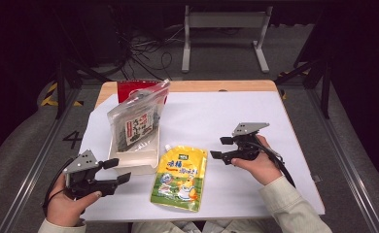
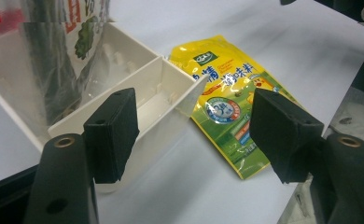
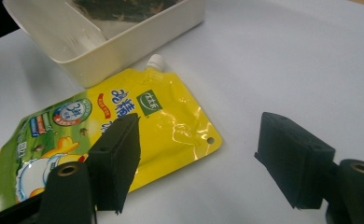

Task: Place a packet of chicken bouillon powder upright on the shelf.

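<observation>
A yellow spouted pouch point(image 1: 180, 177) lies flat on the white table sheet point(image 1: 216, 121), its cap toward the white divided box point(image 1: 138, 156). A clear bag of dark dried food point(image 1: 135, 124) stands in that box. My left gripper point(image 1: 117, 171) hovers open at the table's left front, pointing at the near compartment of the box point(image 2: 157, 95) and the pouch point(image 2: 231, 102). My right gripper point(image 1: 221, 147) is open to the right of the pouch, its jaws aimed at the pouch's upper corner point(image 3: 171, 121). Nothing sits between either pair of jaws.
A red package point(image 1: 129, 90) stands behind the clear bag at the table's back left. The box point(image 3: 101, 42) has a divider wall inside. Bare white sheet spreads to the right and behind the right gripper. Metal frames and cables lie on the floor beyond the table.
</observation>
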